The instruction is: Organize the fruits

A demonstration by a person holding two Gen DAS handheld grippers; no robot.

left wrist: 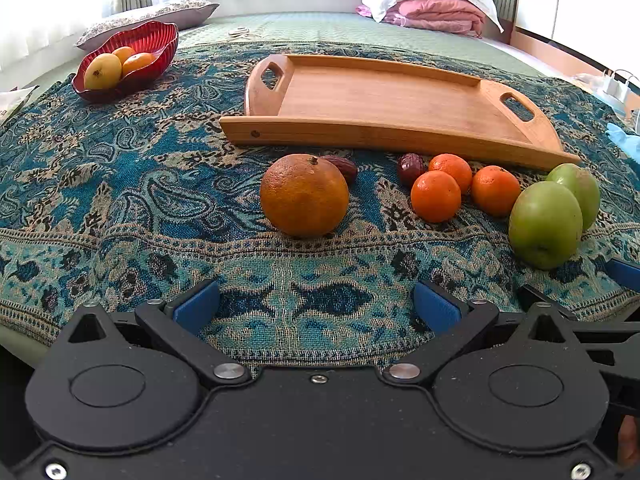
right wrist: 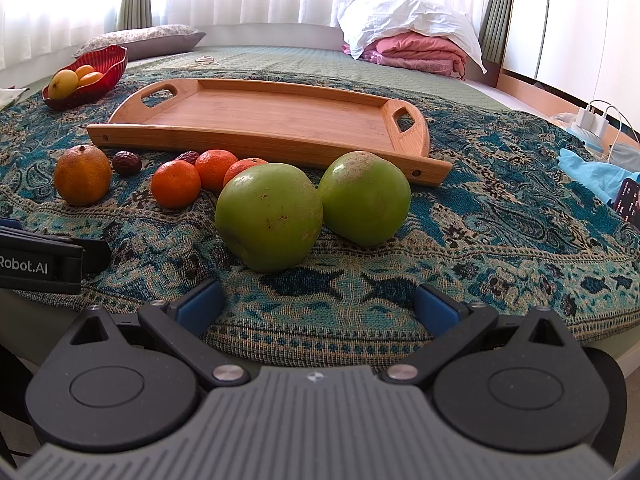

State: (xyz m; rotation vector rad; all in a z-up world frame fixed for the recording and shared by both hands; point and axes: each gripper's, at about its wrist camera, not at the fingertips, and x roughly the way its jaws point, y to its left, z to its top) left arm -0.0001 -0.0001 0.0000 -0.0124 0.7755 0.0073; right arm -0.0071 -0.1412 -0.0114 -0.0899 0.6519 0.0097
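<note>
Green and round, the nearer apple sits on the patterned cloth straight ahead of the wide-open, empty right gripper, while the equally open, empty left gripper faces the big dull orange.

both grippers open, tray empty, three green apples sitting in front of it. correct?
Not quite: there are two green apples, not three, as the right wrist view shows clearly. The rest holds: the left gripper and right gripper are open, and the tray is empty.
</note>
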